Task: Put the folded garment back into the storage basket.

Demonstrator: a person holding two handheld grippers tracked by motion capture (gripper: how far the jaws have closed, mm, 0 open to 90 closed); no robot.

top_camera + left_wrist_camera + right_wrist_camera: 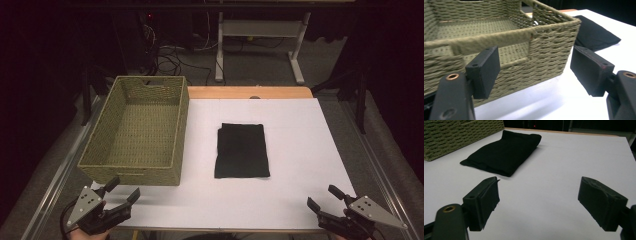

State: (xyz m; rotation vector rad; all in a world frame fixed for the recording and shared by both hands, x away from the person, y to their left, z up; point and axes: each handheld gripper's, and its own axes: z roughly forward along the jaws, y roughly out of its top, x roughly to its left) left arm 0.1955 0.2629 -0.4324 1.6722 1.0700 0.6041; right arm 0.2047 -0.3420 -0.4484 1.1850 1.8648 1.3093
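Observation:
A folded black cloth (242,150) lies flat in the middle of the white table top (295,130). To its left stands an empty green woven basket (137,131). My left gripper (123,189) hovers open at the near left corner, just in front of the basket's near wall (524,57), nothing between its jaws. My right gripper (325,196) is open at the near right edge, pointing toward the cloth (504,151), which lies well ahead of it. The cloth's corner (596,35) also shows past the basket in the left gripper view.
The table's wooden far edge (250,92) shows beyond the white sheet. Behind it stand a white desk frame (260,40) and loose cables (170,60) on the floor. Bare white surface lies around the cloth on the right and near sides.

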